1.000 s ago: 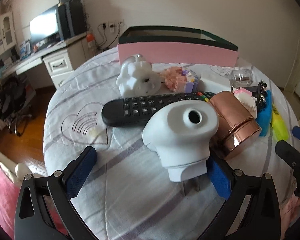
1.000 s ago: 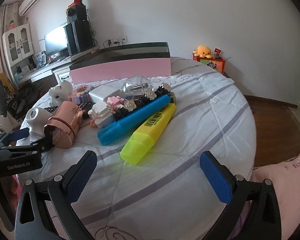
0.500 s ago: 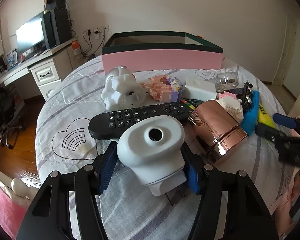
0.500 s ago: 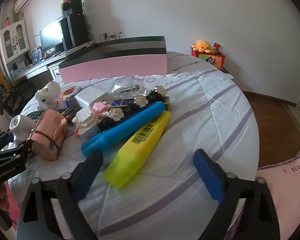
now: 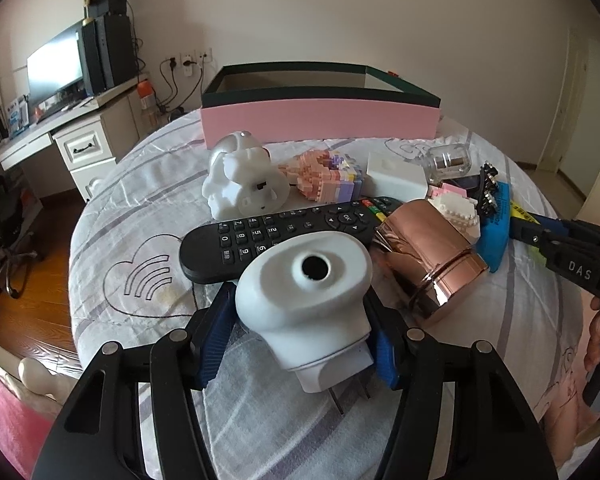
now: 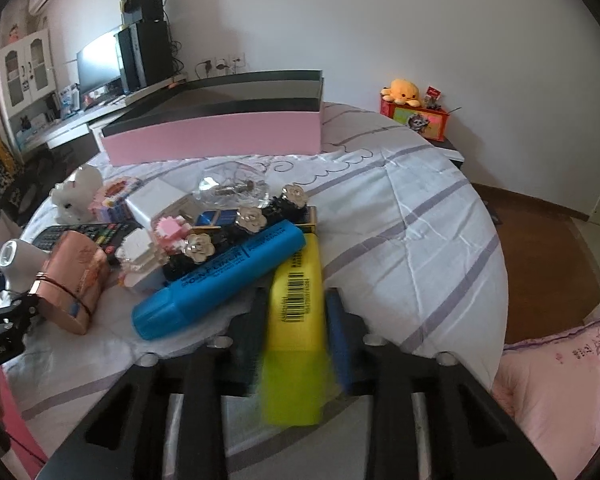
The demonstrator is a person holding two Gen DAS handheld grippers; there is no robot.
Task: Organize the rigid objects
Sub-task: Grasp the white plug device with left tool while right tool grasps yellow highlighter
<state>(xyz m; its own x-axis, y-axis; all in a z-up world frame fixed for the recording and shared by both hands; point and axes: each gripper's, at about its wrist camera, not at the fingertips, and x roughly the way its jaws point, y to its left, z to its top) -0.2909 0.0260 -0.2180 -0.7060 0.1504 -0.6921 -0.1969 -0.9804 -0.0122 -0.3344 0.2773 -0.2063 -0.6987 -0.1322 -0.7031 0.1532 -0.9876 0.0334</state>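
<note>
Reading "DAS" on right tongs (image 5: 528,232), barcoded yellow highlighter (image 6: 296,320).

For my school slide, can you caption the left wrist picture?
Left gripper shut on a white plug-in device, beside a black remote and copper cup.

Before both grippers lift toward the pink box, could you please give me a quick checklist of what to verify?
1. Left gripper closed on the white plug-in device: ok, pads on both sides.
2. Right gripper closed on the yellow highlighter: ok, though blurred.
3. Device clear of the remote and copper cup: cannot tell, they sit very close.
4. Highlighter free of the blue marker: not ok, they touch.
5. Pink box open: ok.
</note>
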